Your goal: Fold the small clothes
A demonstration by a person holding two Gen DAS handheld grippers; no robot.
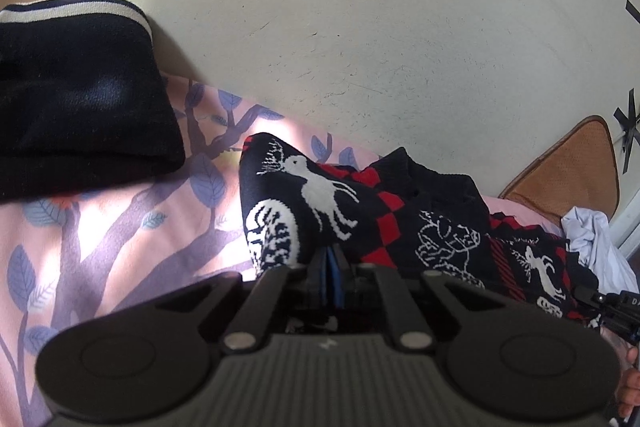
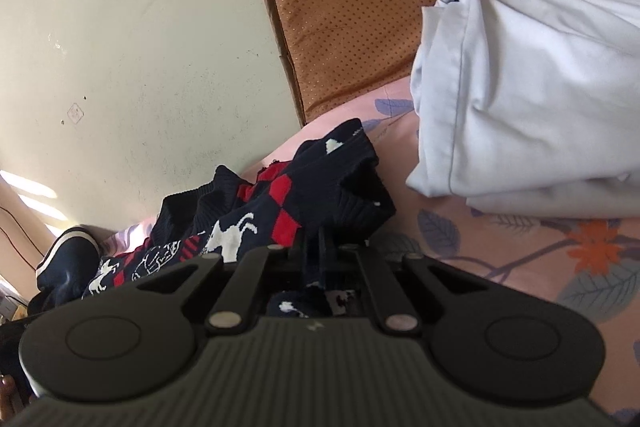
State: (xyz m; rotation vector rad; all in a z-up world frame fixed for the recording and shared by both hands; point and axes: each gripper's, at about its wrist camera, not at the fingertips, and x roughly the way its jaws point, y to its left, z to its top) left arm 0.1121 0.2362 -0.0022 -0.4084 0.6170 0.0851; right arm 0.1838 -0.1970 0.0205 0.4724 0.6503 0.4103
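So the left gripper (image 1: 331,259) was clamped shut on the near edge of the black-and-red patterned sweater (image 1: 400,223), bunched up on the pink leafy sheet (image 1: 120,227). A folded black garment (image 1: 80,99) sat far left, a brown cushion (image 1: 572,167) and pale blue cloth (image 1: 600,247) right.

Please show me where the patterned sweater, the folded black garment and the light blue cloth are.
patterned sweater (image 1: 320,195), left wrist view, on its white deer.
folded black garment (image 1: 80,99), left wrist view, on its top face.
light blue cloth (image 2: 540,87), right wrist view, on its middle.

The knitted wool-like sweater (image 1: 360,211) lies on smooth printed cotton sheet (image 1: 100,227), beside a matt, scuffed painted wall (image 1: 360,27).
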